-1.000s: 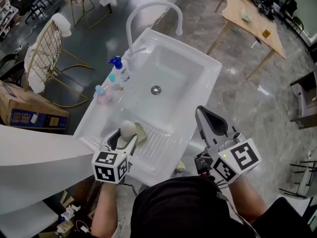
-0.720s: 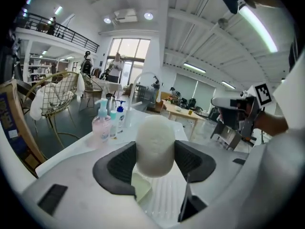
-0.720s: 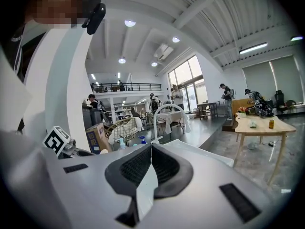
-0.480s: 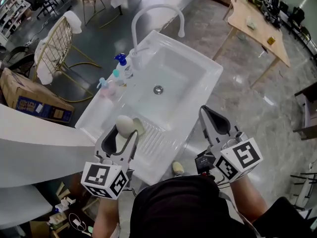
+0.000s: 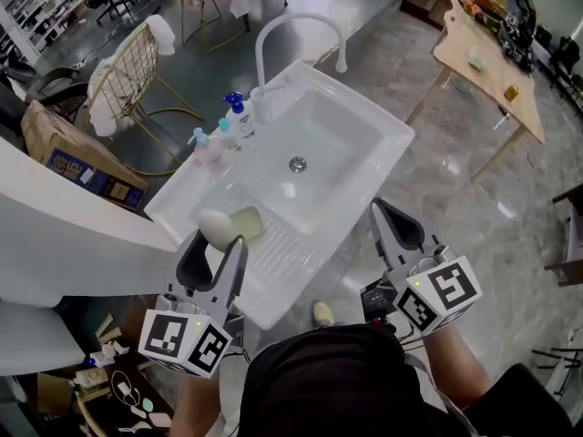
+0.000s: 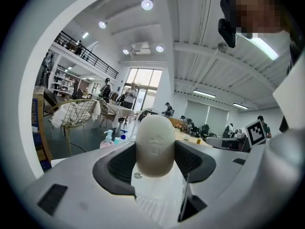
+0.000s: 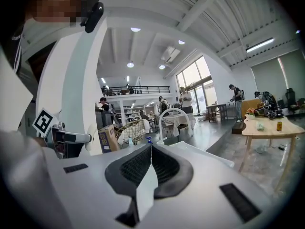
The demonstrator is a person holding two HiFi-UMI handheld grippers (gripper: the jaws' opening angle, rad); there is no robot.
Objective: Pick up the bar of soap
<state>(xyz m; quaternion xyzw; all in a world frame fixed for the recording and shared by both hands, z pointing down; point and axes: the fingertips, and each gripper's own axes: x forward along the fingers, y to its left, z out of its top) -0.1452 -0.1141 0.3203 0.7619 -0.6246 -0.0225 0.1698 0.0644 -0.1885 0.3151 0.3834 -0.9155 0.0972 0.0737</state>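
An off-white oval bar of soap [image 6: 155, 144] stands upright between the dark pads of my left gripper [image 6: 155, 162], which is shut on it. In the head view the bar of soap [image 5: 215, 224] shows at the tip of the left gripper [image 5: 212, 247], held above the ribbed drainboard at the near left of the white sink [image 5: 383, 153]. A pale yellow soap dish [image 5: 246, 223] lies on the drainboard beside it. My right gripper [image 5: 394, 227] hangs off the sink's near right edge, its jaws shut [image 7: 149, 157] with nothing between them.
A white gooseneck tap [image 5: 301, 35] rises at the sink's far rim, with a blue pump bottle [image 5: 240, 116] and a pink bottle [image 5: 205, 144] on the left ledge. A wire chair [image 5: 127, 80] and a cardboard box [image 5: 68, 153] stand left; a wooden table [image 5: 492, 71] stands far right.
My left gripper has drawn back toward me and to the left with the soap in it, lifting away from the soap dish. The right gripper has hardly moved.
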